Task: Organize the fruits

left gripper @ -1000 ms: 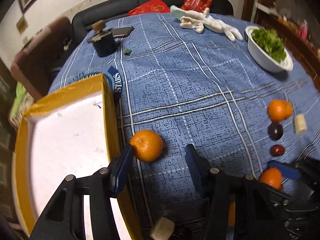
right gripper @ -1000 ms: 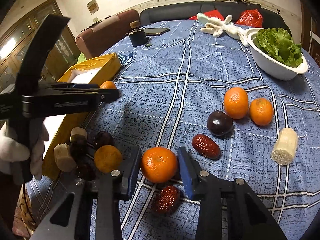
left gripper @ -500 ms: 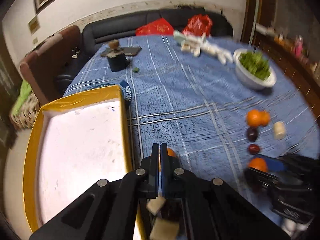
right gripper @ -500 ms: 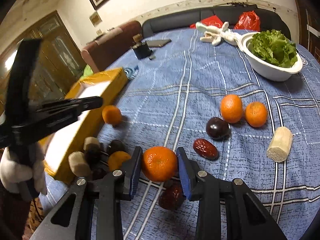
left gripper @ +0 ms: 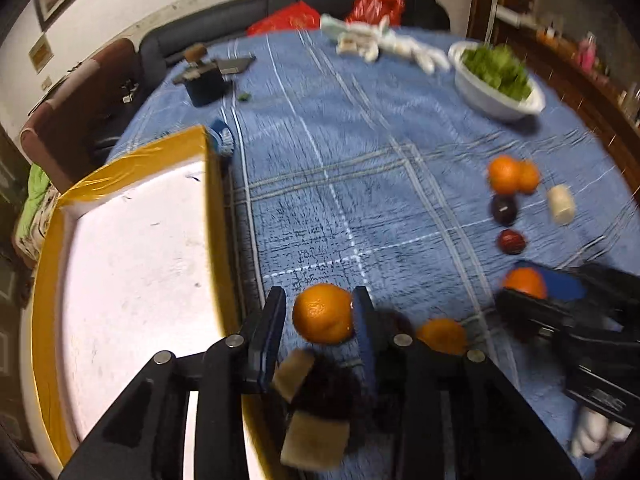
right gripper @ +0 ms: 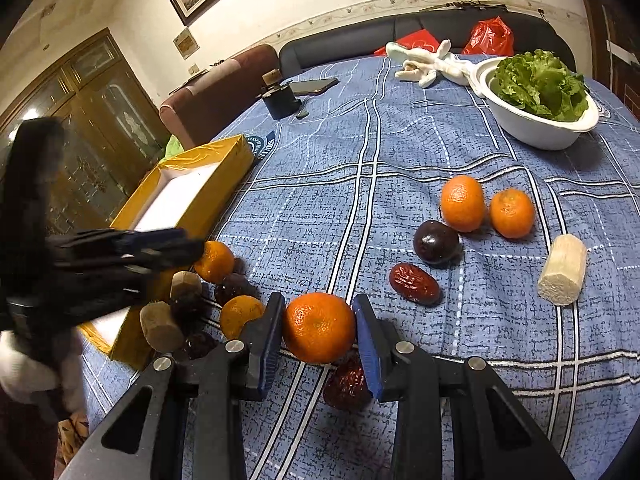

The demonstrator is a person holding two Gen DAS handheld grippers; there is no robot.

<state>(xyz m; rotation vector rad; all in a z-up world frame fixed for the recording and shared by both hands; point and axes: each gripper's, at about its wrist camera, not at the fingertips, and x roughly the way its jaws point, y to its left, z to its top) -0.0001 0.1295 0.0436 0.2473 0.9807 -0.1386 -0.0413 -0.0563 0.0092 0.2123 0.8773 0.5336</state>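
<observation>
Two tangerines, seemingly stem-ends toward the cameras, sit between left tongs (left gripper: 320,316) and right tongs (right gripper: 318,328).

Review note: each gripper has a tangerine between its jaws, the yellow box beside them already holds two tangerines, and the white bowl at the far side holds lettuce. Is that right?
Not quite. The yellow box holds no tangerines: the left wrist view shows only its bare white inside. The rest stands: the left gripper and the right gripper each have a tangerine between the jaws, and the white bowl holds lettuce.
</observation>
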